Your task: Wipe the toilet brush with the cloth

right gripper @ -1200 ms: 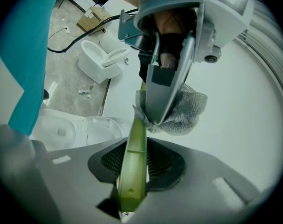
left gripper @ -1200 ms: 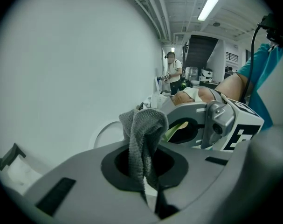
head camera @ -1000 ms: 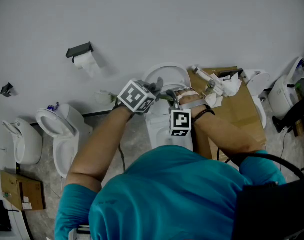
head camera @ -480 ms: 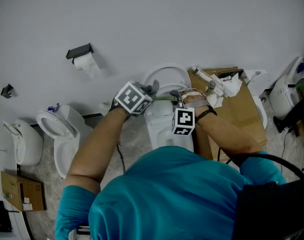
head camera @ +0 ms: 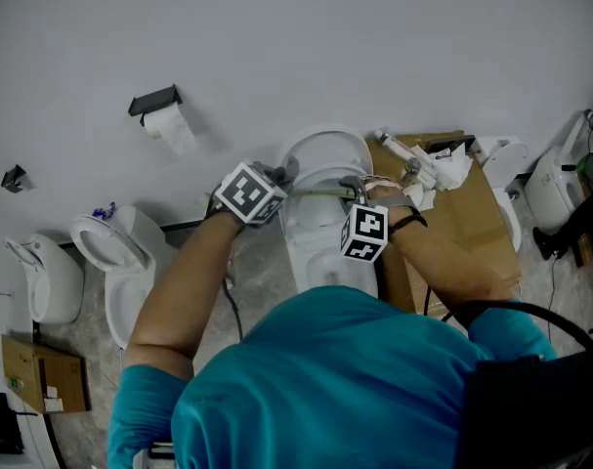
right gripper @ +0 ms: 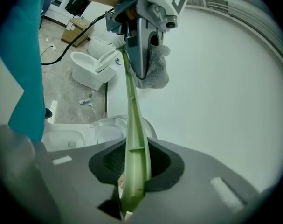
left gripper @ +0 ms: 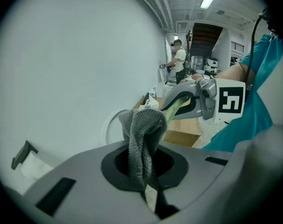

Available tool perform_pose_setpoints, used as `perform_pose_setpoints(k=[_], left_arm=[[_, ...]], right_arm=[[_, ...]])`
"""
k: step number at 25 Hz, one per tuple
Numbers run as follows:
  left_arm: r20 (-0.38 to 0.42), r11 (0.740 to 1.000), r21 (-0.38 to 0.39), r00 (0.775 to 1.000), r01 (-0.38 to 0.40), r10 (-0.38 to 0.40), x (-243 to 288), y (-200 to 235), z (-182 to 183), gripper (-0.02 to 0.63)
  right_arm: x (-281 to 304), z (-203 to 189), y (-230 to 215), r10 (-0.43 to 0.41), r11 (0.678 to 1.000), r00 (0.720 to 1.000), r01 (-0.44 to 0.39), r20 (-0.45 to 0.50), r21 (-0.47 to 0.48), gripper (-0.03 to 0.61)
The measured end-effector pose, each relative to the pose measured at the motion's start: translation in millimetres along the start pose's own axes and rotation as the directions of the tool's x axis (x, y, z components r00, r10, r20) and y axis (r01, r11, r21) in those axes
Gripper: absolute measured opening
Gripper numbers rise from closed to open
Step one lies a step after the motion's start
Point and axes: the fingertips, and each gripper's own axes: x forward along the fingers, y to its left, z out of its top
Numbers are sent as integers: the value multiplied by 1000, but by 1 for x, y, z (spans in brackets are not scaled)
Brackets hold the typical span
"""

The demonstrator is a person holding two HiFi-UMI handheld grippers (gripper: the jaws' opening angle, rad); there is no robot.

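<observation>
Closest to the person, the right gripper (head camera: 351,190) is clamped on the slim green handle of the toilet brush (right gripper: 134,139), which runs out roughly level above the white toilet (head camera: 316,252). A little farther along, the left gripper (head camera: 288,176) pinches a grey knitted cloth (left gripper: 142,139), and its free fold bunches against the handle. The brush looks like light, stiff plastic, smooth and probably slippery, so I'd judge a firm hold near its end is right. I can't see its head. The cloth is soft and limp and wants wrapping round the shaft to wipe. Behind stands the pale wall (head camera: 374,47).
</observation>
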Motion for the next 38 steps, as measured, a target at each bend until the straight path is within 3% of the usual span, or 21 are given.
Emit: perform_pose_setpoints(k=[13, 16, 19, 22, 25, 28, 31, 36, 38], left_arm=[[-70, 997, 26, 995, -70, 72, -9, 24, -27, 20], [-99, 997, 30, 992, -74, 77, -11, 29, -37, 20], [-110, 998, 16, 992, -67, 69, -7, 28, -44, 20], [-100, 998, -9, 993, -57, 56, -4, 26, -49, 20], [-98, 997, -23, 993, -68, 66, -3, 31, -57, 20], [-66, 997, -39, 995, -72, 69, -2, 31, -54, 20], [-2, 998, -22, 999, -54, 54, -4, 15, -31, 20], [126, 992, 102, 990, -70, 57, -8, -22, 26, 20], [160, 986, 152, 986, -74, 49, -7, -38, 45, 20]], right_arm=[[4, -10, -9, 1, 998, 1000, 0, -14, 61, 70], [1, -10, -21, -10, 991, 1000, 9, 6, 135, 7], [2, -16, -24, 21, 979, 999, -26, 29, 200, 3], [3, -28, -22, 63, 949, 997, -75, 50, 307, 3], [1, -37, -22, 81, 932, 995, -98, 64, 349, 3], [-3, -36, -19, 121, 878, 986, -160, 114, 451, 3], [-6, -27, -22, 137, 797, 976, -209, 168, 566, 3], [-5, -5, -22, 171, 647, 949, -311, 265, 696, 3], [-6, 11, -19, 191, 602, 932, -359, 308, 714, 3]])
